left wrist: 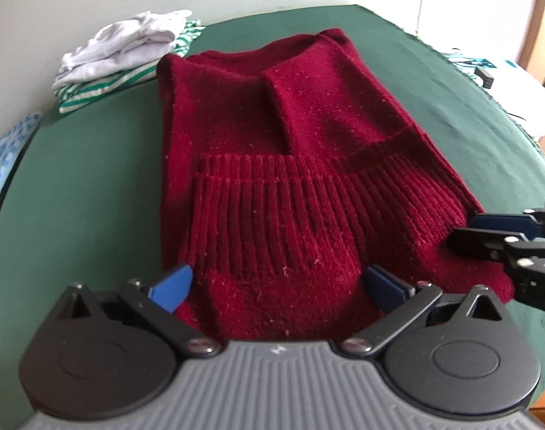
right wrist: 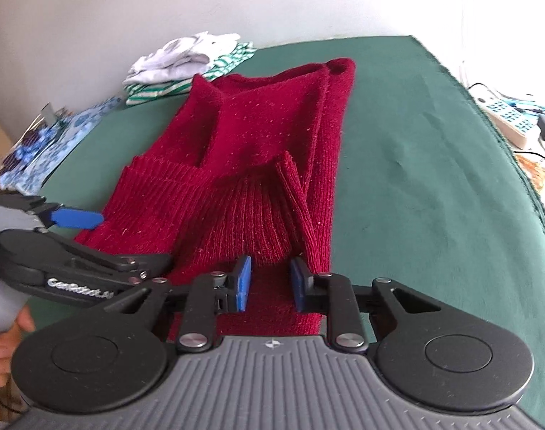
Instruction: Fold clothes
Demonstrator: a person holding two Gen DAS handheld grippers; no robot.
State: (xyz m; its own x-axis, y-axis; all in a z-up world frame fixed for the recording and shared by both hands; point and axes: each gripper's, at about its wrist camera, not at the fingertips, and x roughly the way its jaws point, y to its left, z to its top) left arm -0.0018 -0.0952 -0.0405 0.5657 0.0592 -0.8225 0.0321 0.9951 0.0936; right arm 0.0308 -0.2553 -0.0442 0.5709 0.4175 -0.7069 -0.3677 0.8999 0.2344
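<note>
Sweater lies on the green table, sleeves already folded in over the body, so what looks left is folding it end to end and adding it to the pile at the far corner. The left tool stands wide over the near hem, gripping nothing. The right tool is narrowed at the hem's right corner, knit between its pads; whether it pinches yet, I cannot tell.

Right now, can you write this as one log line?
step: folding red sweater | left gripper: open | right gripper: open | table: green
</note>
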